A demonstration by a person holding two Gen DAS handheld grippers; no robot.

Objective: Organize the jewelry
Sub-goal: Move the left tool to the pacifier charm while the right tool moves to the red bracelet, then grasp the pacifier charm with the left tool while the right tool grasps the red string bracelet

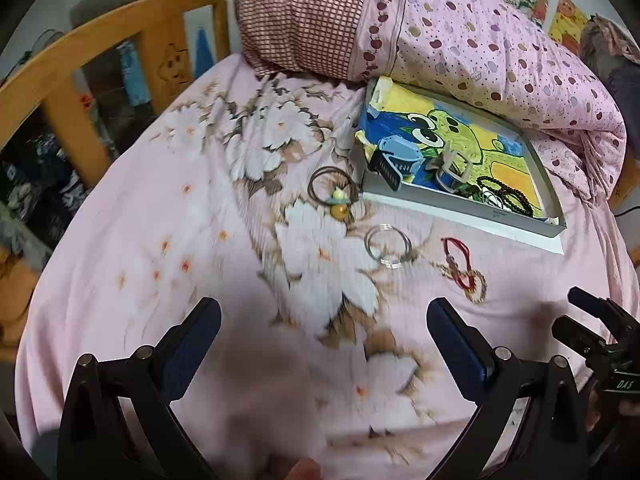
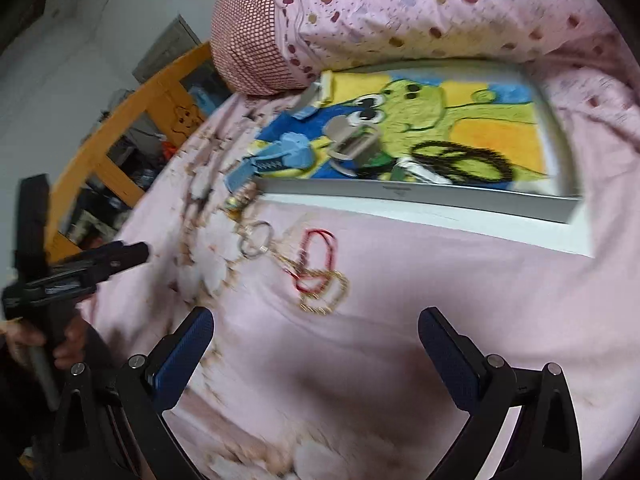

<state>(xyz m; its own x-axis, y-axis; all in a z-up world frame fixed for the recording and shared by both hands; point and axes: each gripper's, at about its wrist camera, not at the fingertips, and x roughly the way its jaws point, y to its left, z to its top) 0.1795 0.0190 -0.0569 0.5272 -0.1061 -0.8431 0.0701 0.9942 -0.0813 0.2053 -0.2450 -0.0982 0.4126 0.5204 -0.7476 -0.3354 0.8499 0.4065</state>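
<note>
A shallow white tray (image 1: pixel 460 210) with a cartoon picture lies on the pink bed (image 1: pixel 200 240). It holds a blue clip (image 1: pixel 396 158), a clear clip (image 1: pixel 452 168) and black beads (image 1: pixel 508 196). On the sheet before it lie dark hair ties with a yellow charm (image 1: pixel 336 196), silver bangles (image 1: pixel 388 246), a red cord (image 1: pixel 460 258) and a gold chain (image 1: pixel 476 288). My left gripper (image 1: pixel 324 328) is open and empty above the sheet. My right gripper (image 2: pixel 316 336) is open and empty, just short of the red cord (image 2: pixel 318 258) and gold chain (image 2: pixel 324 292). The bangles (image 2: pixel 256 238) and tray (image 2: pixel 420 200) show there too.
A folded pink spotted quilt (image 1: pixel 500 52) and checked pillow (image 1: pixel 304 16) lie behind the tray. A wooden bed rail (image 1: pixel 120 60) runs along the left. The right gripper shows at the left wrist view's right edge (image 1: pixel 600 336); the left gripper shows at the right wrist view's left (image 2: pixel 80 268).
</note>
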